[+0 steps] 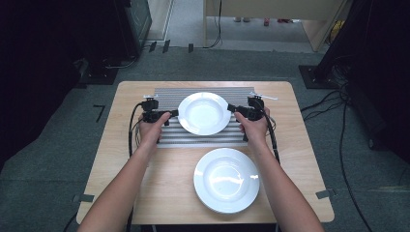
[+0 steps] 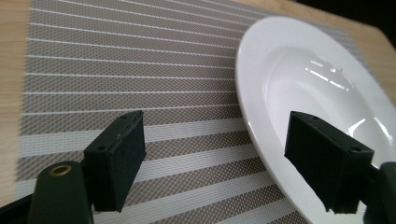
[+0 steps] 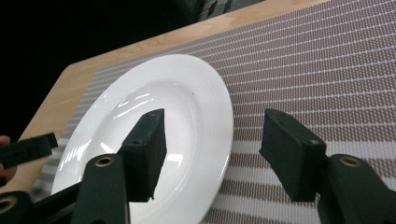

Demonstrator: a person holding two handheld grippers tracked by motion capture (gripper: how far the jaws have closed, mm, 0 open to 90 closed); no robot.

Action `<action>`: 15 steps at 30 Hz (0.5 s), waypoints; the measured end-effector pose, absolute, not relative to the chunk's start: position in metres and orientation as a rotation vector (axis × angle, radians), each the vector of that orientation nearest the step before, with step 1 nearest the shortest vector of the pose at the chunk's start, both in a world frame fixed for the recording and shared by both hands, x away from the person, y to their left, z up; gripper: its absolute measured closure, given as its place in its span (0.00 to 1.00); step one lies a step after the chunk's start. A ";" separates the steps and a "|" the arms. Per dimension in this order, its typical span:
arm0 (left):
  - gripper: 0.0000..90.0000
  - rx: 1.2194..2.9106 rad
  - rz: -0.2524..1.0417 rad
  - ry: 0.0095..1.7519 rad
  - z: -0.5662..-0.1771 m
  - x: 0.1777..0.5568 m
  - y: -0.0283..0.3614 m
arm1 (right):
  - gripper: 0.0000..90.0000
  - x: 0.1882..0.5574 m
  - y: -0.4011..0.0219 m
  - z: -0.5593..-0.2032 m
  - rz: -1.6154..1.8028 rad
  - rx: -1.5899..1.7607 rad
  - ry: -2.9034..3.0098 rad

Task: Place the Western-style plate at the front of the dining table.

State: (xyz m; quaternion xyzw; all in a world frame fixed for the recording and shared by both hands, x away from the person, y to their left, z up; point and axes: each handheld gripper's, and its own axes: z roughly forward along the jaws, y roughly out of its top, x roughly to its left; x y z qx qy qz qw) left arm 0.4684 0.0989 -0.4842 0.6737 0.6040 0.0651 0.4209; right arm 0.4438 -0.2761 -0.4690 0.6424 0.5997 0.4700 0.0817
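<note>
A white deep plate [image 1: 204, 113] lies on a striped grey placemat [image 1: 208, 140] at the back of the wooden table [image 1: 164, 193]. My left gripper [image 1: 175, 114] is at the plate's left rim and my right gripper [image 1: 231, 108] at its right rim. In the left gripper view the jaws [image 2: 215, 140] stand open, one over the mat [image 2: 116, 70] and one over the plate's rim [image 2: 261, 116], neither pressing on it. In the right gripper view the jaws [image 3: 212, 135] are open too, straddling the plate's edge [image 3: 219, 121] without touching it. The left gripper's tip [image 3: 28, 148] shows beyond the plate.
A second white plate [image 1: 226, 180] sits on bare wood near the table's front edge, between the person's forearms. Cables [image 1: 130, 130] trail from both grippers down the table. Dark equipment and floor cables surround the table.
</note>
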 end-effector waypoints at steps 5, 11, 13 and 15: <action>0.21 1.700 0.218 1.495 -0.478 0.456 0.112 | 0.40 0.430 -0.282 -0.458 1.432 1.860 1.831; 0.20 1.739 0.252 1.440 -0.470 0.435 0.120 | 0.37 0.411 -0.291 -0.455 1.388 1.787 1.902; 0.20 1.738 0.255 1.429 -0.467 0.428 0.124 | 0.36 0.405 -0.295 -0.454 1.383 1.758 1.914; 0.20 1.729 0.241 1.415 -0.463 0.421 0.127 | 0.36 0.399 -0.299 -0.453 1.393 1.742 1.922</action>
